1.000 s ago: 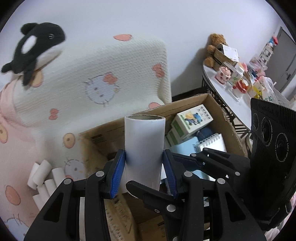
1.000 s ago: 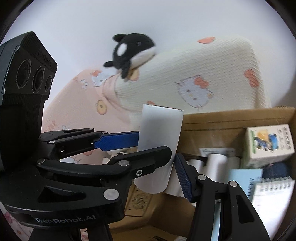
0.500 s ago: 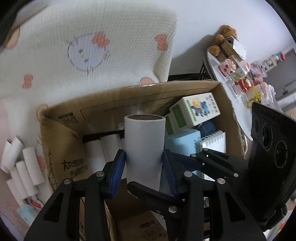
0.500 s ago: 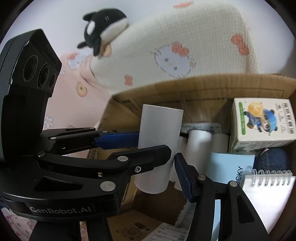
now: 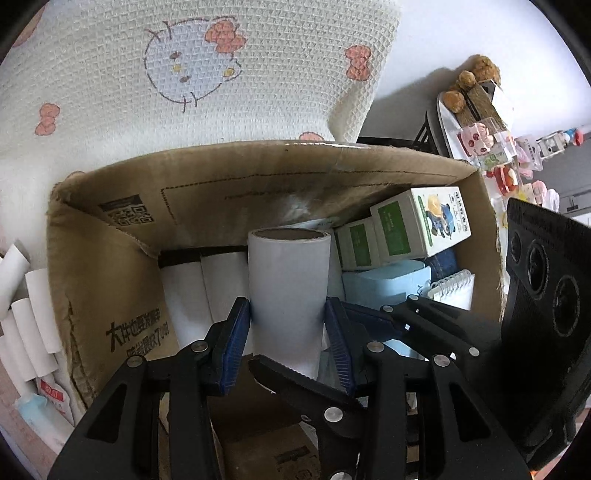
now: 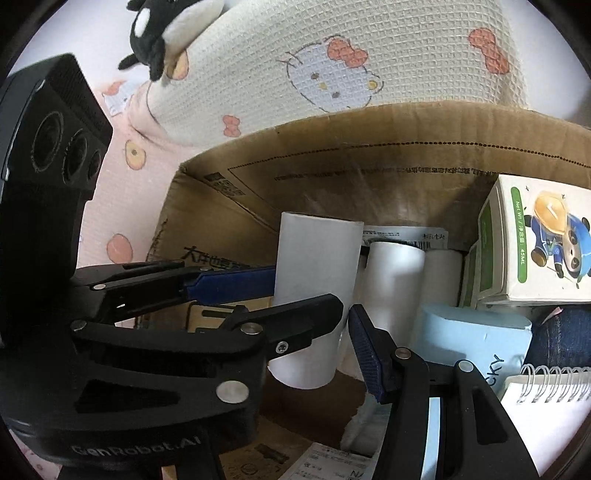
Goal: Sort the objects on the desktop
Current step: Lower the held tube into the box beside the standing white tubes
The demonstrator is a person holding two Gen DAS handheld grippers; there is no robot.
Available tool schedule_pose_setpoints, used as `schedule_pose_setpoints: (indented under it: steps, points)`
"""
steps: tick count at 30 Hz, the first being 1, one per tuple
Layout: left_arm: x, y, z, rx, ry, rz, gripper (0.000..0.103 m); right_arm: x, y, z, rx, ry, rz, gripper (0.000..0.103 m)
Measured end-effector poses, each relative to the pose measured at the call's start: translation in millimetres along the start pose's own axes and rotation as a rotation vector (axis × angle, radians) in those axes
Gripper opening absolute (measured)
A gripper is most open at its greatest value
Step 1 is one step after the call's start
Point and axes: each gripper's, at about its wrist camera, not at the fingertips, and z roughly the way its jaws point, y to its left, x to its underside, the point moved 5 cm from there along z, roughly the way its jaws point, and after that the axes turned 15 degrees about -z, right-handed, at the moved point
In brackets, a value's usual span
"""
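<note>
Left view first. The setting is a bed or sofa under a cream waffle blanket (image 5: 110, 122) with cartoon cat prints, an open cardboard box (image 5: 258, 184) pushed up against it, and a white wall behind. Far right there's a small white table (image 5: 445, 114) crowded with toys and a brown teddy (image 5: 469, 81); it's too warped at the edge to name the rest. A few loose white rolls (image 5: 29, 325) lie outside the box on the left, cut off by the frame.

My left claw (image 5: 286, 306) is clamped on the white paper roll (image 5: 288, 280), one blue pad on each side. The roll stands upright and down inside the box, in front of two more rolls (image 5: 221, 288). It's plain white with a brown cardboard core at the top. My right claw (image 5: 303, 338) pokes in from the right, and one black finger crosses the roll's bottom end, so that end is hidden.

Right view. It's the same box (image 6: 369, 147), with an orca plush (image 6: 166, 22) on the blanket and a pink printed sheet (image 6: 122, 184) beside it. The left claw's body blocks the whole lower left, including my right claw's other finger. The one pad (image 6: 365, 350) I can see sits just clear of the roll (image 6: 317, 258), so that claw is partly open with nothing pinched. To the right there's a panda carton (image 6: 535, 251), a light blue pack (image 6: 472, 332), a spiral notebook (image 6: 546, 398) and something dark blue I can't identify.
</note>
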Motion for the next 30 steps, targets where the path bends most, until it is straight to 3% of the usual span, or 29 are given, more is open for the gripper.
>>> schedule_pose_setpoints:
  steps: [5, 9, 21, 25, 30]
  points:
    - [-8, 4, 6, -0.002, 0.012, -0.011, 0.046, 1, -2, -3, 0.028, -0.002, -0.028, 0.053]
    - [-12, 2, 16, 0.004, 0.037, -0.019, 0.046, 4, -6, -5, 0.078, 0.009, -0.058, 0.042]
    - [-16, 9, 42, -0.118, 0.113, -0.069, 0.046, 30, -7, -16, 0.151, 0.102, -0.142, 0.042]
    - [-16, 11, 47, -0.18, 0.083, -0.076, 0.046, 38, -6, -33, 0.209, 0.092, -0.173, 0.042]
    - [-21, 13, 47, -0.176, 0.046, -0.102, 0.046, 47, -7, -47, 0.231, 0.081, -0.189, 0.042]
